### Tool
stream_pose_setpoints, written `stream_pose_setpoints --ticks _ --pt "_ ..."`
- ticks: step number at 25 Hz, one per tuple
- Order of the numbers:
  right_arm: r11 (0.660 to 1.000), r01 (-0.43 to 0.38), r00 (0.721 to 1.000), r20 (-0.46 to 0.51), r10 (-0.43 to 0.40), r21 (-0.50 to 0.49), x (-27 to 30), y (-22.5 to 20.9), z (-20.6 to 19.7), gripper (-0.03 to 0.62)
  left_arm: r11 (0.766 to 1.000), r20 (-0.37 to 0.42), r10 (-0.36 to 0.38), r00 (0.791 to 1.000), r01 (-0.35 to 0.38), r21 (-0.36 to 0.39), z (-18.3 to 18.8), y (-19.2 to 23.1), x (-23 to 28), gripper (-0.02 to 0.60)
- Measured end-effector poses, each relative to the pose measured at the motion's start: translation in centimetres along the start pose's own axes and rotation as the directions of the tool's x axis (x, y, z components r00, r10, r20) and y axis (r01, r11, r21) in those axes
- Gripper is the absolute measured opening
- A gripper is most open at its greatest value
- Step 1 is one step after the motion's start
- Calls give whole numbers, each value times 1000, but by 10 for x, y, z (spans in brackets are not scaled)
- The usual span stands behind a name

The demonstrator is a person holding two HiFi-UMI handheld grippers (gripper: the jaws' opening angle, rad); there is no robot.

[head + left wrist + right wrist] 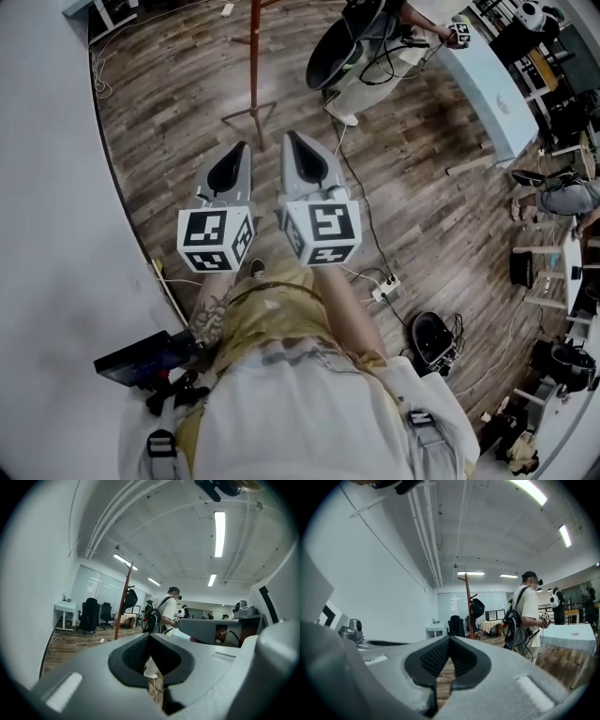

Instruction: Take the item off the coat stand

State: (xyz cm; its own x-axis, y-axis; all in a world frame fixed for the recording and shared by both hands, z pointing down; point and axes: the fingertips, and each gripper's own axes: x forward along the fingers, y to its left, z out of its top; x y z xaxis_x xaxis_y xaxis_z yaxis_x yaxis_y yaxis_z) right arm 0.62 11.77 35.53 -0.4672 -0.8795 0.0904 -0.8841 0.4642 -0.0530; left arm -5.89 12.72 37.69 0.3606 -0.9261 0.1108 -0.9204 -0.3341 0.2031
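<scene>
A red-brown wooden coat stand point(254, 56) rises from the wood floor a few steps ahead of me. A dark bag or garment point(477, 607) hangs from one of its upper pegs. The same stand point(123, 613) and hanging item point(130, 598) show far off in the left gripper view. I hold both grippers side by side at waist height, pointing at the stand and well short of it. My left gripper point(243, 147) is shut with nothing in it, its pads meeting at the tip point(150, 637). My right gripper point(290, 138) point(450, 639) is also shut and holds nothing.
Another person point(361, 42) with a black backpack stands right of the stand beside a light-blue table point(487, 75). A cable runs over the floor to a power strip point(384, 289). A white wall point(47, 187) lies close on the left. Office chairs point(89, 616) stand beyond the coat stand.
</scene>
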Motion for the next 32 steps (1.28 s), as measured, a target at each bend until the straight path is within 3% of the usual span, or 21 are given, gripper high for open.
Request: stream_pose_setpoints --ticks 4,9,20,26,32 --pt "1000 9 1000 -17 -9 -4 -1 -10 -16 1 1000 -17 -15 1000 15 -8 -19 -7 8 -3" --pt "1000 -9 1000 13 9 -5 -2 -30 -7 2 1000 -4 1 1000 -1 13 -14 -22 23 -3" --pt "996 -81 996 41 82 -28 105 -62 15 2 998 45 61 997 -63 32 22 30 118 -3" --pt "994 -103 994 34 105 -42 154 -74 3 2 997 56 77 995 -78 16 14 60 160 -3" --pt "990 -135 991 23 135 -29 175 -112 28 2 994 52 110 993 -111 21 43 48 200 -3"
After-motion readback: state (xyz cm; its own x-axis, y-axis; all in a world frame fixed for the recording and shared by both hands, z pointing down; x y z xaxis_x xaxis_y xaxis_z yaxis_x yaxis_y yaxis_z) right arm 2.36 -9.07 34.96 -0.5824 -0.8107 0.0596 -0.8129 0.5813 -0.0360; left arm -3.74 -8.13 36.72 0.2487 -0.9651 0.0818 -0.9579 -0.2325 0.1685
